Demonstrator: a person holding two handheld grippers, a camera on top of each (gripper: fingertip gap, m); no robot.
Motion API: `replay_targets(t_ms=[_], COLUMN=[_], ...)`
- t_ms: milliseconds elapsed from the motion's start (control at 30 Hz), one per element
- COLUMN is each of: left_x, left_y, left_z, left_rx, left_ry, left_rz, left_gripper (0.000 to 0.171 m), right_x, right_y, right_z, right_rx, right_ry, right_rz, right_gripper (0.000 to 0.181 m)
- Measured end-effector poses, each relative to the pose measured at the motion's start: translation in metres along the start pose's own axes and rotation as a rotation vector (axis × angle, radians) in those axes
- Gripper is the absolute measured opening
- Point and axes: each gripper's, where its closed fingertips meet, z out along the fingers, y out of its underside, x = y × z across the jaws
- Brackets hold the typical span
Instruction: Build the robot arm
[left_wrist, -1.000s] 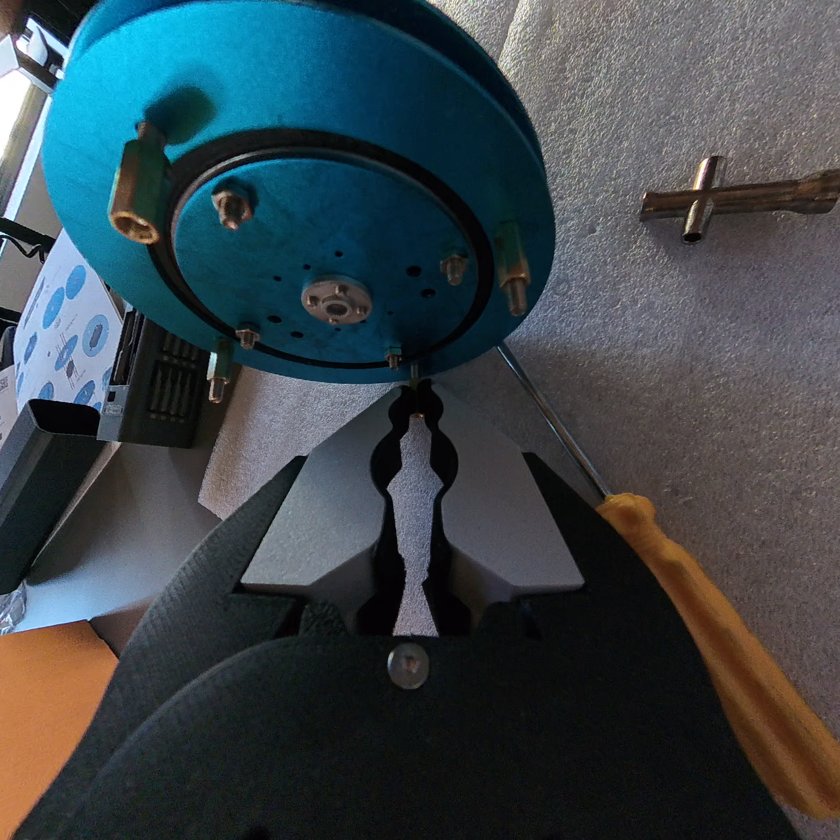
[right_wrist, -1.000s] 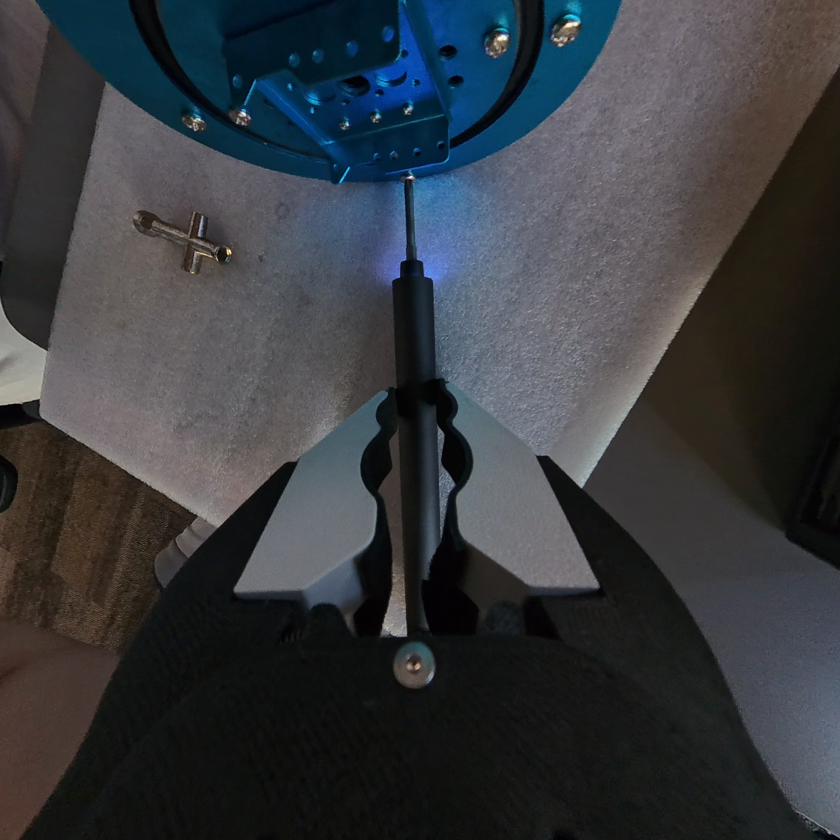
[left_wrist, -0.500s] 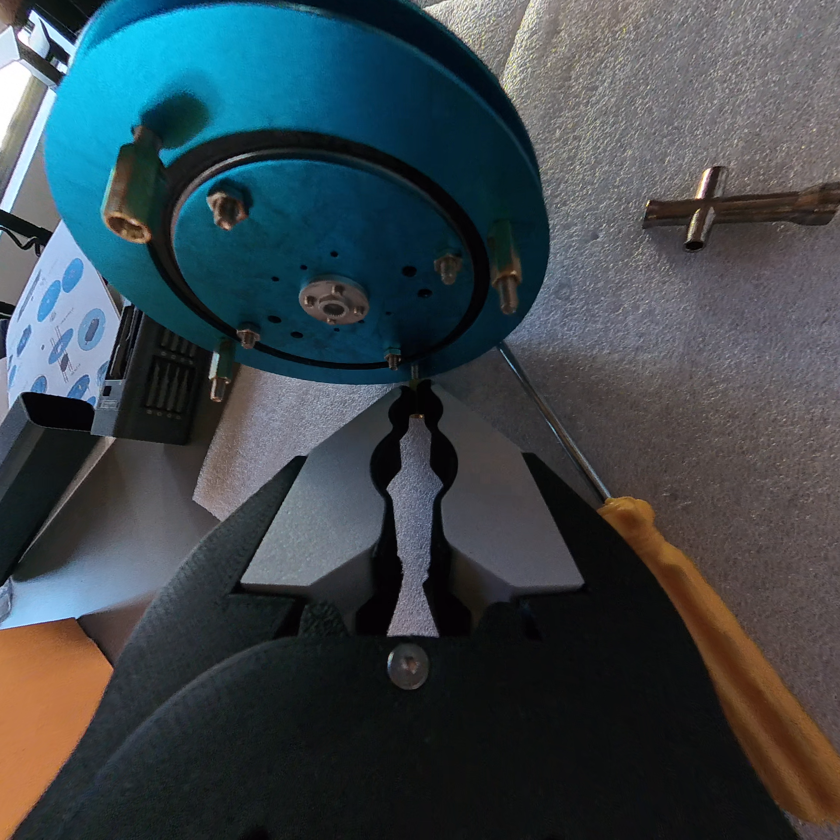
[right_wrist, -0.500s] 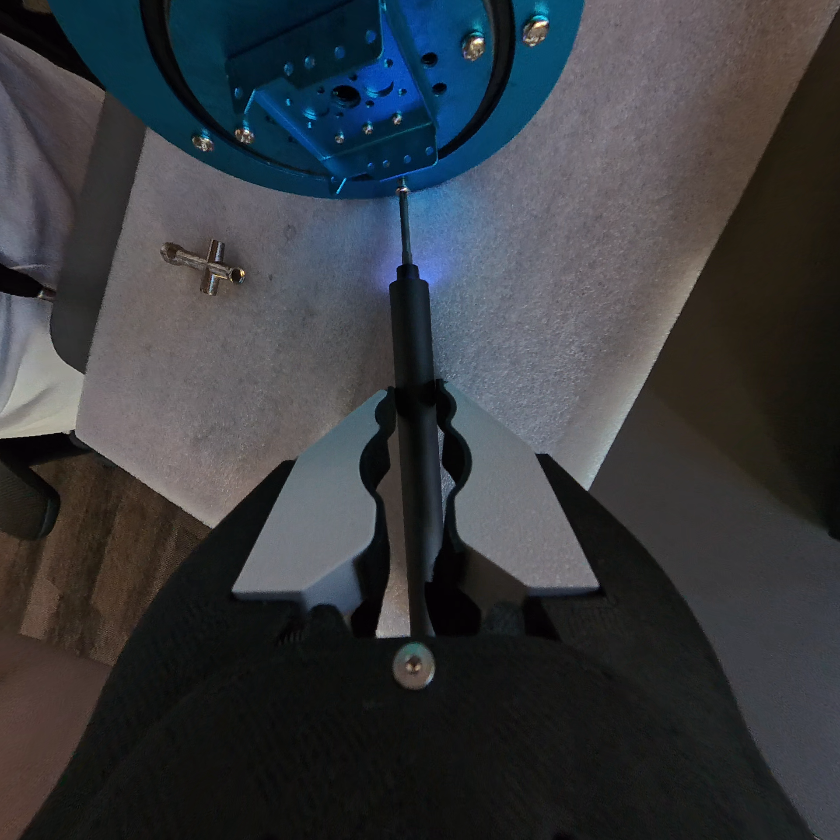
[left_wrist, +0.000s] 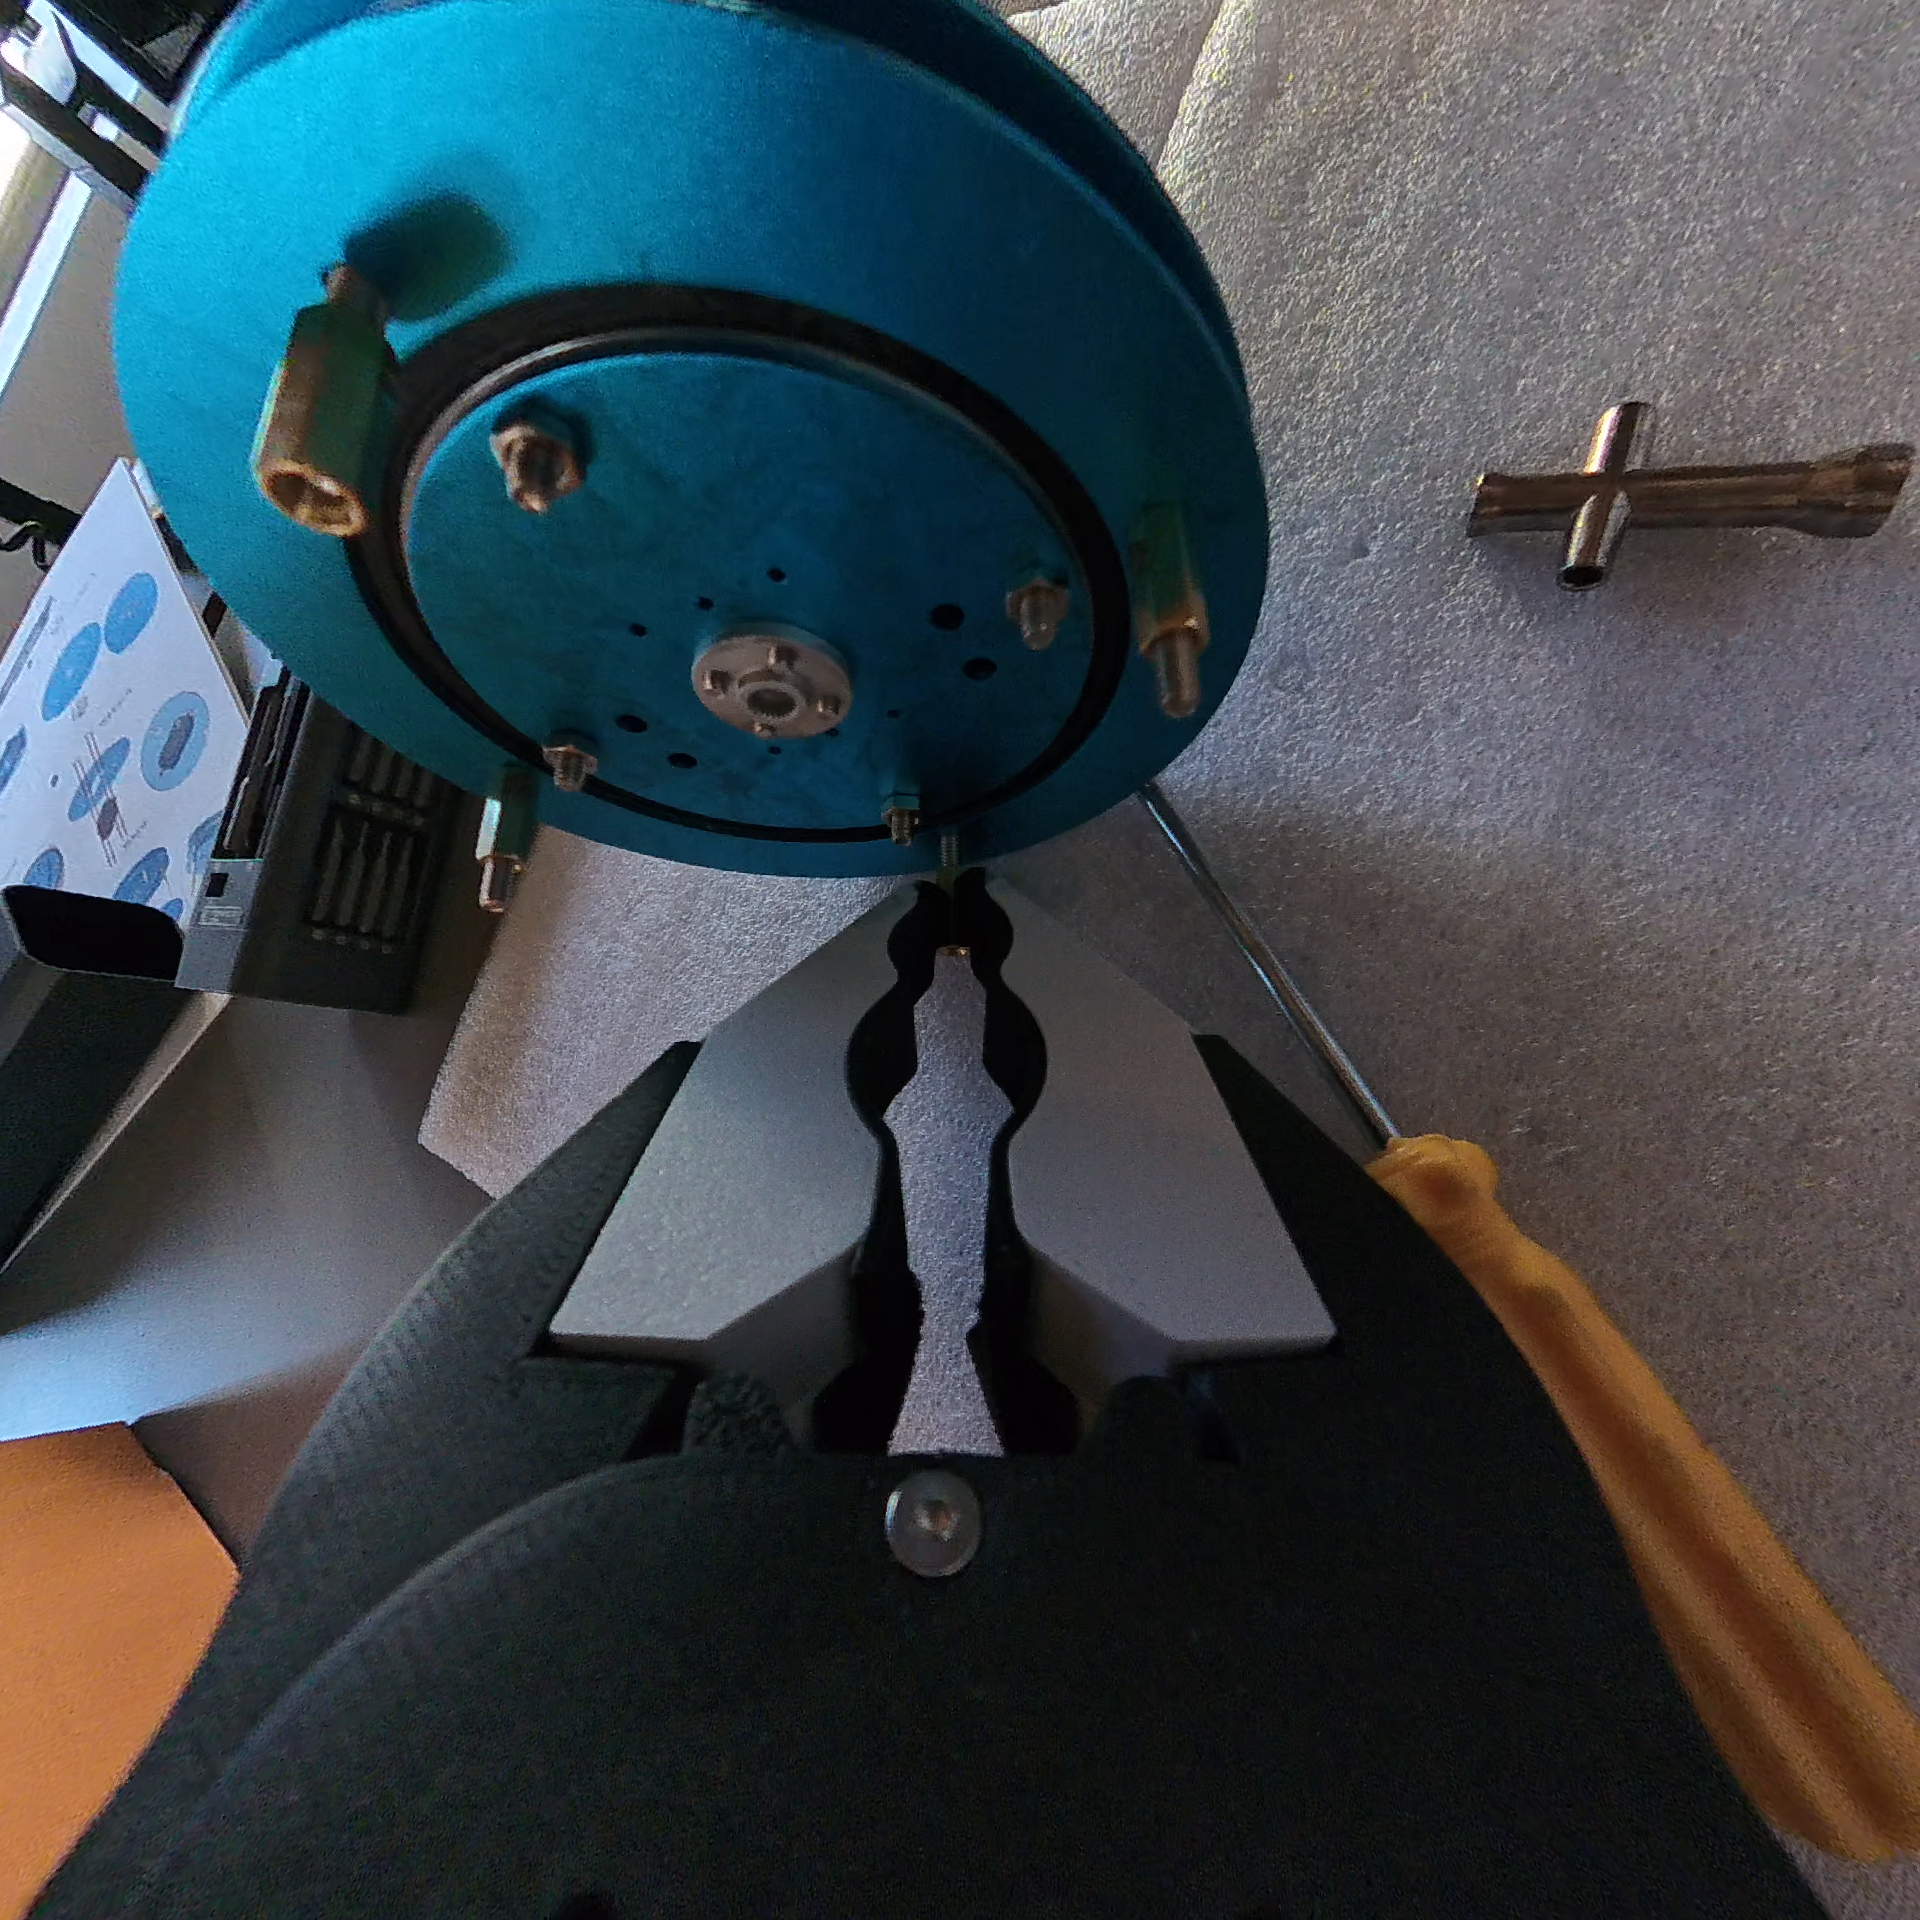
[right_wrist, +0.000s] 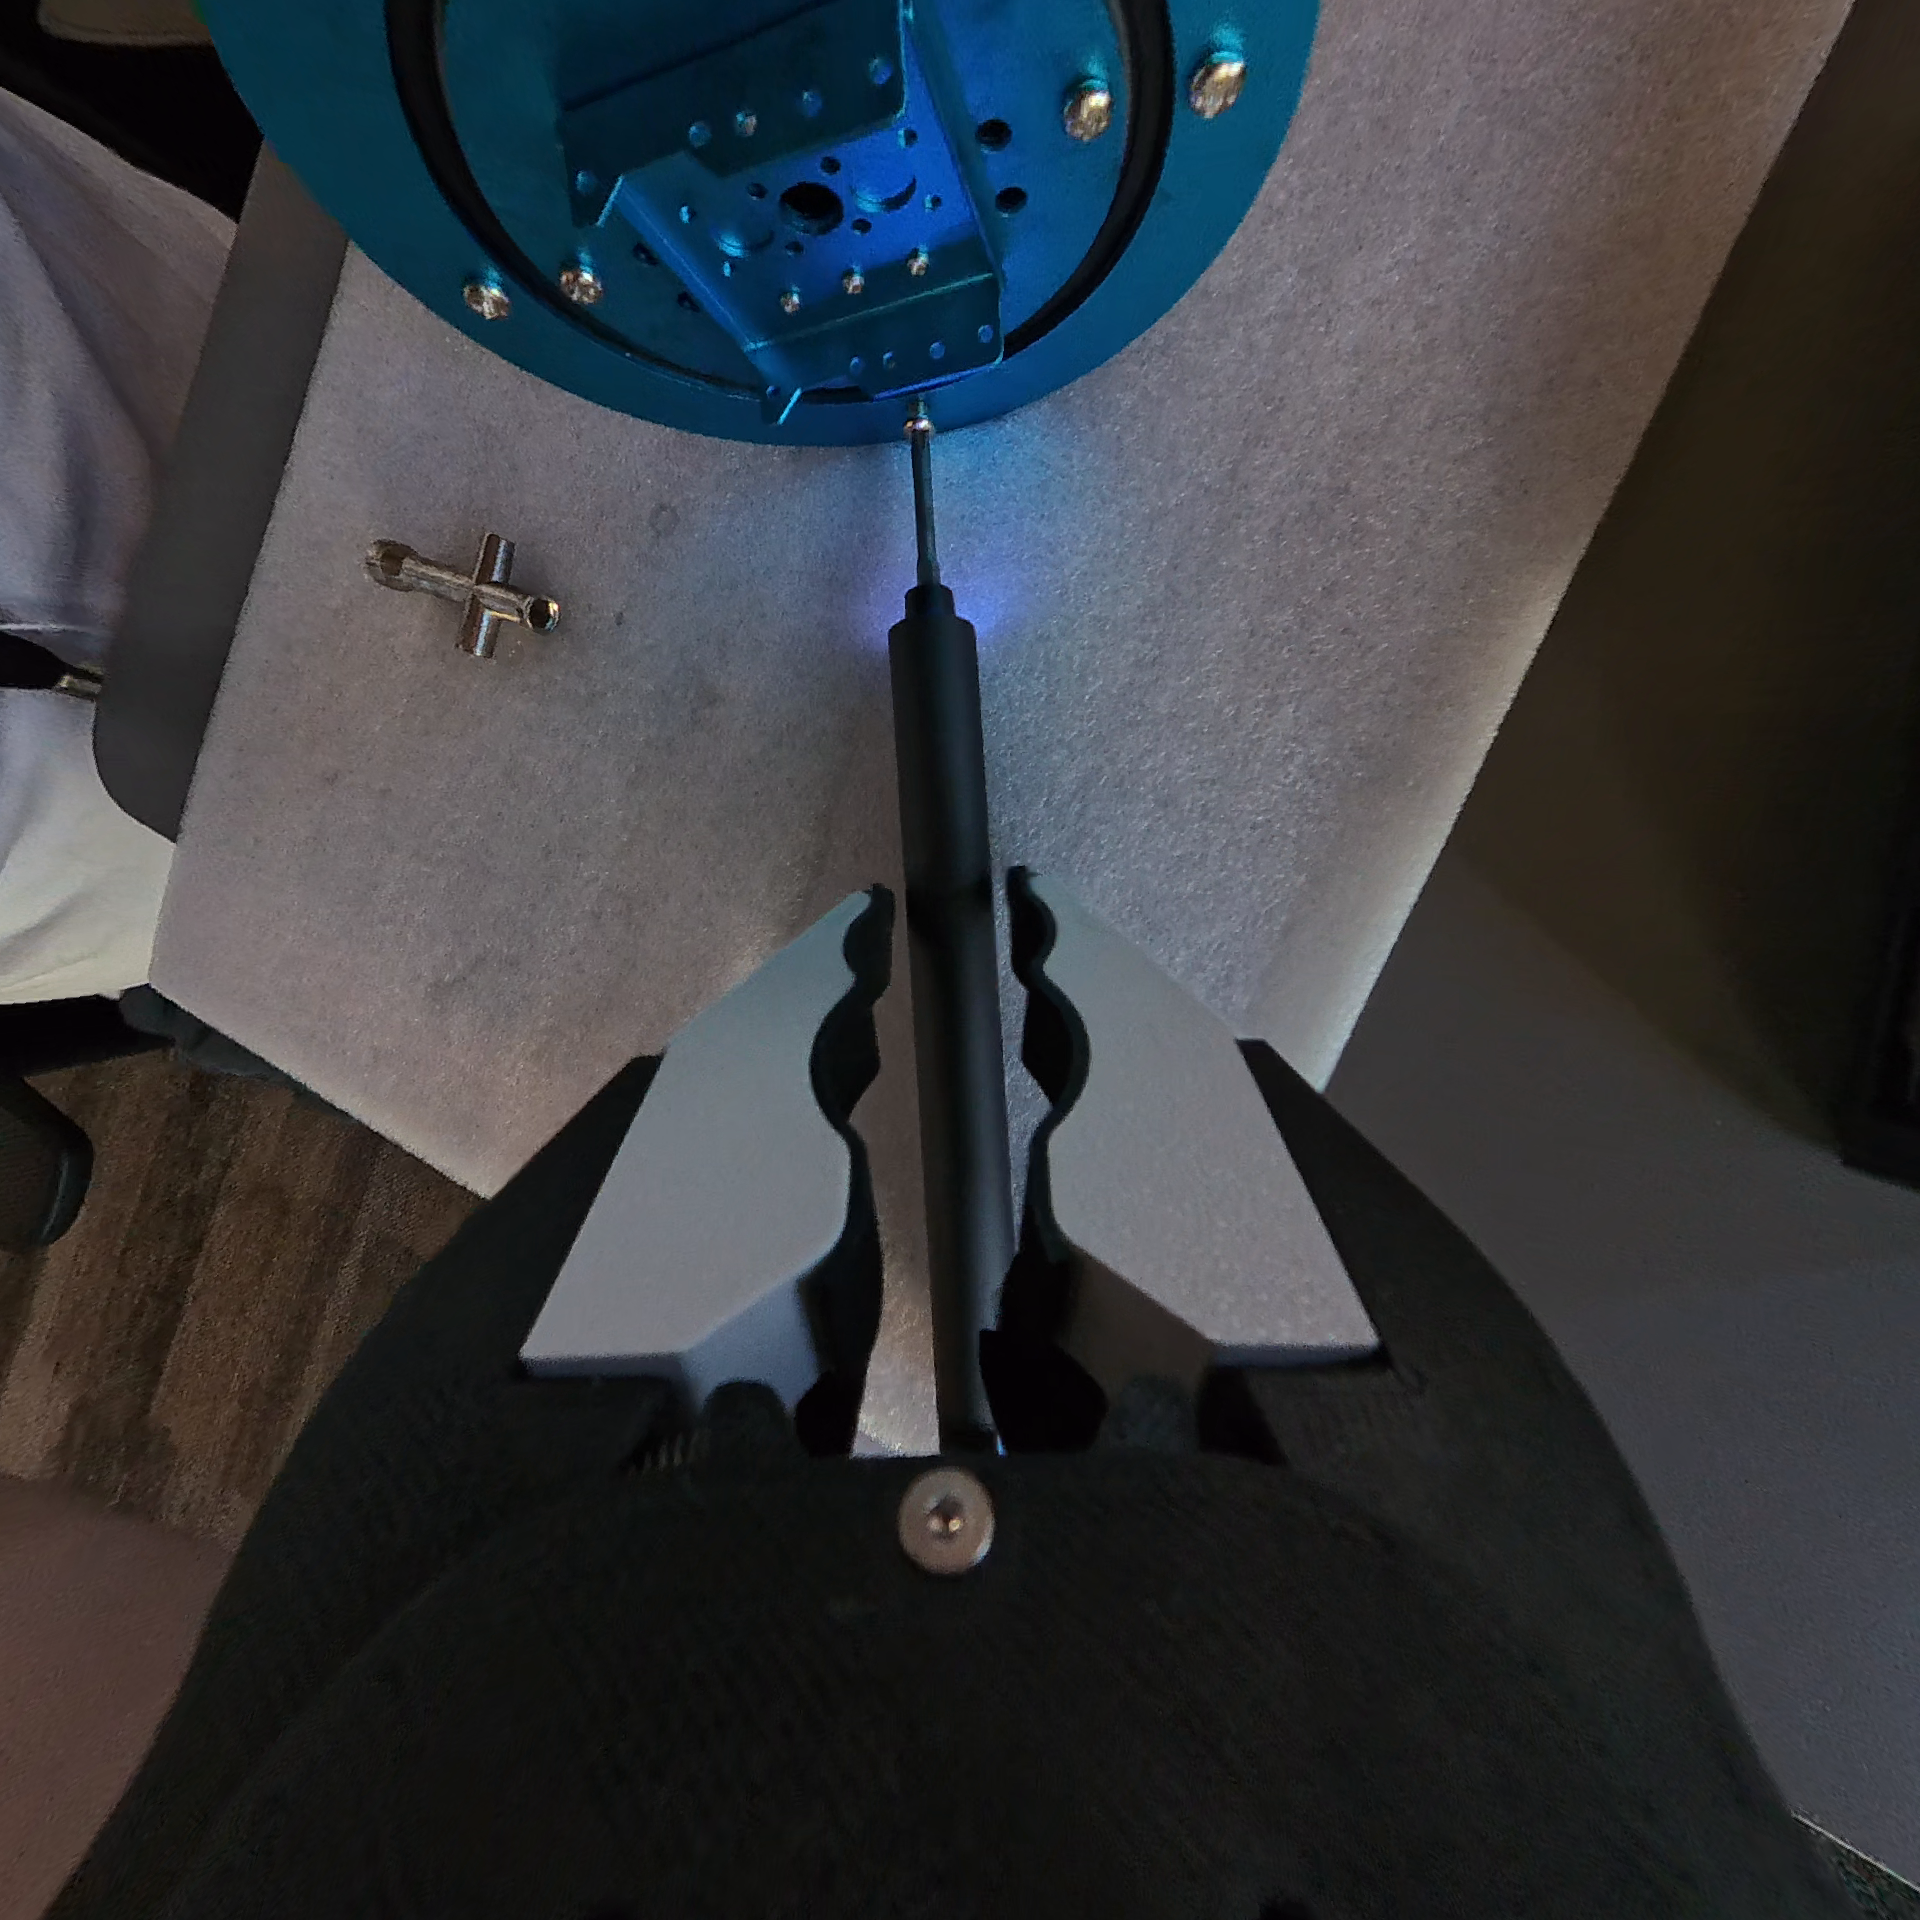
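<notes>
A blue round metal disc assembly (left_wrist: 727, 208) stands on edge on white foam. My left gripper (left_wrist: 951, 914) is shut on a small brass standoff (left_wrist: 951, 930) at the disc's lower rim. Other brass standoffs (left_wrist: 312, 436) stick out of this face. In the right wrist view the disc's other face (right_wrist: 332, 156) shows a blue bracket (right_wrist: 831, 208). My right gripper (right_wrist: 951, 894) holds a black powered screwdriver (right_wrist: 935, 748). Its bit touches a screw (right_wrist: 916, 410) at the disc's lower rim, and a blue glow shows at its nose.
A metal cross wrench (left_wrist: 1662, 499) lies on the foam mat (left_wrist: 1558, 935); it also shows in the right wrist view (right_wrist: 478, 608). A yellow-handled screwdriver (left_wrist: 1662, 1507) lies by my left gripper. A black bit case (left_wrist: 343, 894) and a printed leaflet (left_wrist: 94, 707) sit left. A person's clothing (right_wrist: 62, 416) is nearby. My left tips are roughly 11 cm from the metal cross wrench (left_wrist: 1662, 499).
The disc has shifted slightly in both views. My right gripper's jaws stand a little wider around the screwdriver, whose bit stays on the screw. My left gripper stays on the standoff.
</notes>
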Motion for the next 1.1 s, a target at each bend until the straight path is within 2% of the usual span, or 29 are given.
replay_targets(t_ms=[33,400,1100], left_x=[0.0,-0.0002,0.0011], left_y=[-0.0001,-0.0006,0.0005], left_z=[0.0,-0.0004,-0.001], left_rx=[0.002,0.001,0.007], left_ry=[0.001,-0.005,0.006], left_rz=[-0.001,0.002,-0.011], left_gripper=[0.004,0.004,0.004], right_x=[0.0001,0.0001,-0.0003], right_y=[0.0028,0.0017,0.0012], right_z=[0.0014,0.002,-0.0008], right_rx=[-0.021,-0.004,0.003], right_ry=[0.0,0.001,0.005], right_rz=[0.0,0.015,0.0], right_gripper=[0.017,0.016,0.021])
